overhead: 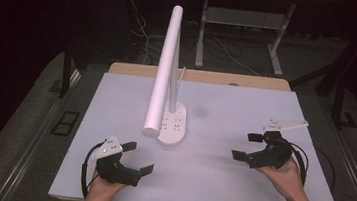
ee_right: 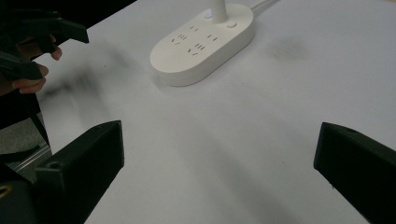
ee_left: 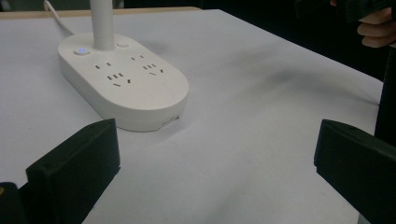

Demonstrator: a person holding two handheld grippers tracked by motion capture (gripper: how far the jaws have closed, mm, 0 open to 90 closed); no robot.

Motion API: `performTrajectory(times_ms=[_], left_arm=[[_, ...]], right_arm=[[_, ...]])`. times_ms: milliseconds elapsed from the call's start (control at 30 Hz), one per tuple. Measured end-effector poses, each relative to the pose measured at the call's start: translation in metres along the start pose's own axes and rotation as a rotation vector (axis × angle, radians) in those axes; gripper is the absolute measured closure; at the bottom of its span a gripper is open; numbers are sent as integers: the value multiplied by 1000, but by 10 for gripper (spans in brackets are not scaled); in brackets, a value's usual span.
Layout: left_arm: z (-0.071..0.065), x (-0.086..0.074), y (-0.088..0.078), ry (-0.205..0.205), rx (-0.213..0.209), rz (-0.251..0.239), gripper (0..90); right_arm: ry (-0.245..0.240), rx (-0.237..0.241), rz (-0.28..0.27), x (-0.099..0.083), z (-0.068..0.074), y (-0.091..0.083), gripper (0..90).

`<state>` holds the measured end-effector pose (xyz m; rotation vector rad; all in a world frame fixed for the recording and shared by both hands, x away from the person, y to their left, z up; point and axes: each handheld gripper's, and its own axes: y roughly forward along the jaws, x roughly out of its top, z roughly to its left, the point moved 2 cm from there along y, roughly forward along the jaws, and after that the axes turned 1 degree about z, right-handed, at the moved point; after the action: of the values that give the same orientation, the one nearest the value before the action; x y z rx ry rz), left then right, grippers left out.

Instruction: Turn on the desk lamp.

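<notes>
White table [overhead: 218, 185]: lamp base [overhead: 172, 122] mid; left gripper [overhead: 138, 157], right gripper [overhead: 248, 147] agape.

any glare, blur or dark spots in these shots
High view: surroundings nearly black, white table evenly lit, no glare. Left gripper view: lamp base sharp, its near claw tips soft. Right gripper view: smudgy grey shadows on the table near the left claw.

Left hand-held gripper [overhead: 138, 157] and right hand-held gripper [overhead: 249, 146] agape

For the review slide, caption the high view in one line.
Both open grippers, left and right, flank a white desk lamp with socket base.
</notes>
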<state>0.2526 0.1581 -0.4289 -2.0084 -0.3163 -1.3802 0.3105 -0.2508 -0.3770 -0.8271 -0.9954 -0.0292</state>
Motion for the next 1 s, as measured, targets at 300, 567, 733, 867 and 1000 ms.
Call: performTrajectory(times_ms=[300,567,733,867,1000], left_arm=[[1,0,-1,-1,-4,2,0],[0,0,0,1,-5,7,0],[0,0,1,1,-7,10,0],[0,0,0,1,-5,8,0],[0,0,0,0,-7,8,0]], right_arm=[[-9,1,9,15,-3,6,15],[-17,-7,21,24,-8,13,16],[-20,-13,25,33,-9,19,16],[-31,-14,35,39,-8,24,15],[-42,-15,47,48,-7,33,16]])
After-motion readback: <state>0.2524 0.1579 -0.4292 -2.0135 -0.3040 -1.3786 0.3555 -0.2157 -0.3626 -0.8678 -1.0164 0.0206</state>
